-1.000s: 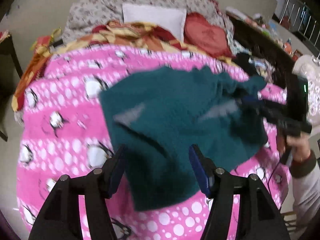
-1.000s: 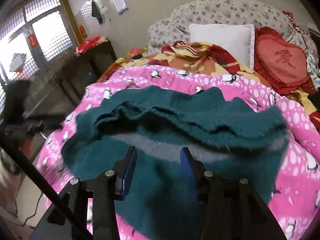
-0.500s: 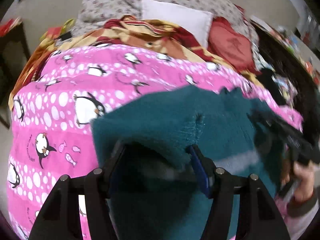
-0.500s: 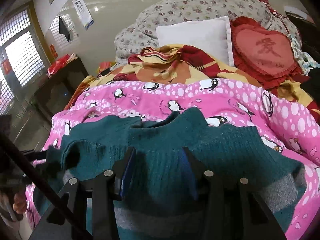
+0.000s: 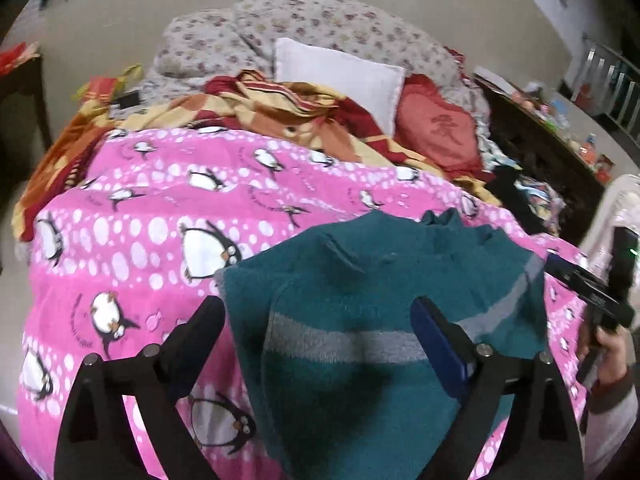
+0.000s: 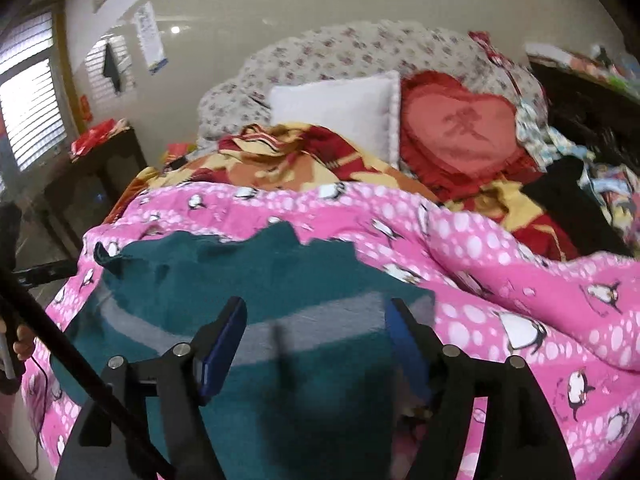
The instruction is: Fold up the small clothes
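Left gripper (image 5: pixel 316 332) and right gripper (image 6: pixel 316 332): jaws opening wide, teal knit lying between the pads but gripped by neither. Teal sweater (image 5: pixel 360 300), folded over, grey stripe up, spread on pink penguin blanket (image 5: pixel 140 220). Probably soft, light, floppy and non-slippery; best pinched at folded edges or corners.

Home bedroom: bed with pink penguin blanket (image 5: pixel 160 216), white pillow (image 5: pixel 340 76), red heart cushion (image 6: pixel 460 132), floral headboard (image 5: pixel 320 20), barred window (image 6: pixel 28 92).

dim indoor light | window (image 6: pixel 28 92) glare | motion blur | fisheye edges
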Demonstrator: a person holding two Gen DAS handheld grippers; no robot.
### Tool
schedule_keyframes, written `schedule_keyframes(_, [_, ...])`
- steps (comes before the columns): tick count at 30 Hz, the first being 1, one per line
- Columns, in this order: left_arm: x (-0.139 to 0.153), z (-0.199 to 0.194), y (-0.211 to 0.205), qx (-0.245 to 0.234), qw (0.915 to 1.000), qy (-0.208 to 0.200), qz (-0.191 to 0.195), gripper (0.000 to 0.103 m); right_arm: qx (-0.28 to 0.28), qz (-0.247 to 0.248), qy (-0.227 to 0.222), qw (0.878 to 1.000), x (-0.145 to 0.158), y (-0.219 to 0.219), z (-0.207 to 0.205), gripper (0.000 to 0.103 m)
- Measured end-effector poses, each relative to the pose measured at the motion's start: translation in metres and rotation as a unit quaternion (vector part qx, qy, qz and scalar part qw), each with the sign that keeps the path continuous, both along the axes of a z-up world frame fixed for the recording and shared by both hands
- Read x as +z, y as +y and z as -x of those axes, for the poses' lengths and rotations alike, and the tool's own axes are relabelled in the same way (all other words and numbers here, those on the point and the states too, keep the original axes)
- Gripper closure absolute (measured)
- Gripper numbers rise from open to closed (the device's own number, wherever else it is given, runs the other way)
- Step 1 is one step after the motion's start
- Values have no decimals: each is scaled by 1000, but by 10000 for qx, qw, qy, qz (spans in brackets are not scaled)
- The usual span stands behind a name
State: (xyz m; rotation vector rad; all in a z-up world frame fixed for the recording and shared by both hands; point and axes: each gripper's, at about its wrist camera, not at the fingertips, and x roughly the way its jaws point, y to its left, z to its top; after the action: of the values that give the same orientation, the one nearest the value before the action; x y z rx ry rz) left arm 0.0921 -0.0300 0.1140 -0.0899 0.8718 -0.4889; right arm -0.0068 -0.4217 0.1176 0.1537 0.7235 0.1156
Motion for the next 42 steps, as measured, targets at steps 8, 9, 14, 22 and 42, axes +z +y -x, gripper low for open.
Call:
schedule_keyframes(8, [-15,-25,-5,-140,9990,-48,-421,8,224,186,252,9993,-17,5,-43,25])
schedule_keyframes(9, [-17,-29,-7,-199,9991,-67,-377,8,225,187,280,9992,-20,5,-46,25])
schedule_keyframes(14, [-28,-40,-17,-344,9990,-30,-282,8,166,41,446,9989,-31,-3,-59,25])
schedule_keyframes(22, [-40,-44,-46,-426,9961,-75,-772,78,243,-76,333,9991,-31,-9,-53,96])
schedule_keyframes(42, [-3,-50,-34,121,9965,-583,-583,87,-259,64,-516,9983,18,-10,-52,97])
